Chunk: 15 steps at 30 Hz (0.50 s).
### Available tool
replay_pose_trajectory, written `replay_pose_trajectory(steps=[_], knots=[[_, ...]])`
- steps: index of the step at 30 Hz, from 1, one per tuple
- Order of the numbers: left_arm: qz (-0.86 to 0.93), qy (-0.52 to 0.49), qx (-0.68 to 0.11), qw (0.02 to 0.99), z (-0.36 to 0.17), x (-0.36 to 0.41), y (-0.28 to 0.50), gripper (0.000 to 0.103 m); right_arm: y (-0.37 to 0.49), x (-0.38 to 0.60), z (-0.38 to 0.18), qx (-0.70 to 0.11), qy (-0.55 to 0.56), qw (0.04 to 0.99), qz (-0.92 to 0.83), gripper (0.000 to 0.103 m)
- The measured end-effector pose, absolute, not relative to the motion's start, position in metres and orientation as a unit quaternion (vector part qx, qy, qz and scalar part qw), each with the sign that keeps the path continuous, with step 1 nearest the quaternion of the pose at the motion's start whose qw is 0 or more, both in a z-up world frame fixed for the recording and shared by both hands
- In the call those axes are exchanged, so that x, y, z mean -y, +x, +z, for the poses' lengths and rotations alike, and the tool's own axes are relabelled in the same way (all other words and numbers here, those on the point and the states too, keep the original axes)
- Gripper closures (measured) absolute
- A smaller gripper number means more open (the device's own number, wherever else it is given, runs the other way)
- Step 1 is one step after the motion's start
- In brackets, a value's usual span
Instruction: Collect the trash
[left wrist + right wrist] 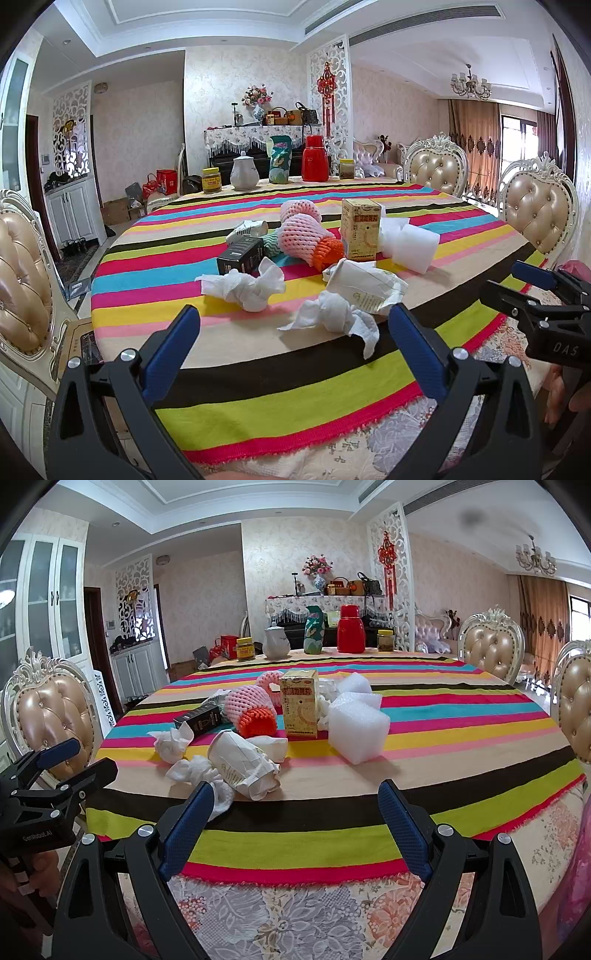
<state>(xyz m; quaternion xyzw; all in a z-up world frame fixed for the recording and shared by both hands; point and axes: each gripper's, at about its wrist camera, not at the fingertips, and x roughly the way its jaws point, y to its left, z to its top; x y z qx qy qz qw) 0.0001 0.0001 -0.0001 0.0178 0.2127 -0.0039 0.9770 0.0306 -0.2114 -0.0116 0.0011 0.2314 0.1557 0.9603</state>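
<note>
Tissues lie before the box on the table.

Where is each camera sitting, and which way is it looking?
Left wrist view: sits on the left gripper, looking forward over the striped tablecloth at the crumpled tissues; its own open jaws show, plus the right gripper at the right edge.
Right wrist view: sits on the right gripper, looking the same way from further right; its own open jaws show, plus the left gripper and a hand at the left edge.
Shared: the yellow box, red flask and trash pile.
</note>
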Motion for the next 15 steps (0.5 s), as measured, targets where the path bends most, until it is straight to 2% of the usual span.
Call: replay_pose_trajectory(steps=[15], knots=[[-0.006,0.018,-0.213,0.977,-0.0023,0.0014,0.0005,0.004,0.029,0.2212,-0.0072,-0.232,0.017,0.959,0.159,0.018]])
